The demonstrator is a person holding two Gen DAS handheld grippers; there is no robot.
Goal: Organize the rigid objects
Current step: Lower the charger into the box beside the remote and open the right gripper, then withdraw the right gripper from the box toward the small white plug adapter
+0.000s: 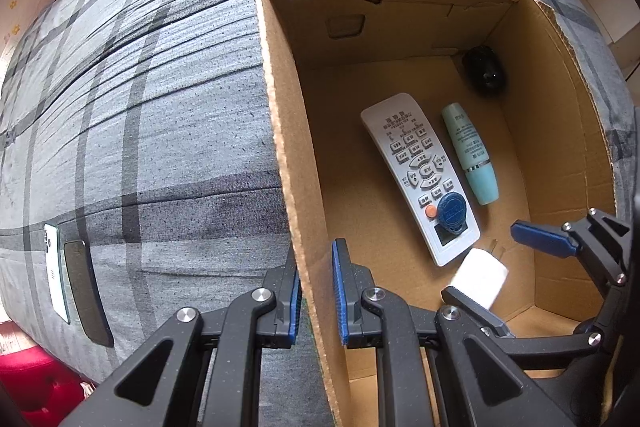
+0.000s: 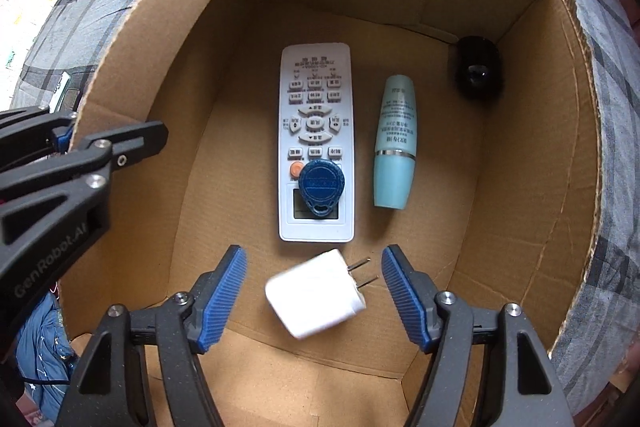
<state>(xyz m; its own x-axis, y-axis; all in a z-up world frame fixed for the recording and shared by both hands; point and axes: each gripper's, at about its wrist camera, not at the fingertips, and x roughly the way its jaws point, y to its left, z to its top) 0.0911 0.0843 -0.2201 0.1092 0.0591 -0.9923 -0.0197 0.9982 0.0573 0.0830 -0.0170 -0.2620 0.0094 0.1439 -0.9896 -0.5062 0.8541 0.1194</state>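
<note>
Far left in the left wrist view, a white smartphone (image 1: pixel 55 273) and a dark smartphone (image 1: pixel 87 293) lie side by side on the grey plaid bed cover (image 1: pixel 160 107), well apart from the box.

The left gripper (image 1: pixel 316 295) points down at the left wall of the cardboard box (image 1: pixel 288 163). Its fingers (image 1: pixel 340 291) are closed on that wall, one pad outside and one inside, with the cardboard edge between them.

Inside the box, a white remote control (image 2: pixel 316 143) lies flat on the floor, roughly centred. A blue oval key fob (image 2: pixel 321 189) rests on top of the remote's lower end, beside its orange button. Just right of the remote, apart from it, lies a pale teal cosmetic bottle (image 2: pixel 395 147) on its side. A black computer mouse (image 2: pixel 478 71) sits in the far right corner, touching or nearly touching the walls.

The right gripper (image 2: pixel 314 291) points down into the near part of the box. Its fingers (image 2: pixel 224 295) stand wide open. A white plug adapter (image 2: pixel 318 297) is between them, tilted and blurred, its two metal prongs toward the right finger. Neither pad touches it. Whether it rests on the box floor cannot be determined.
</note>
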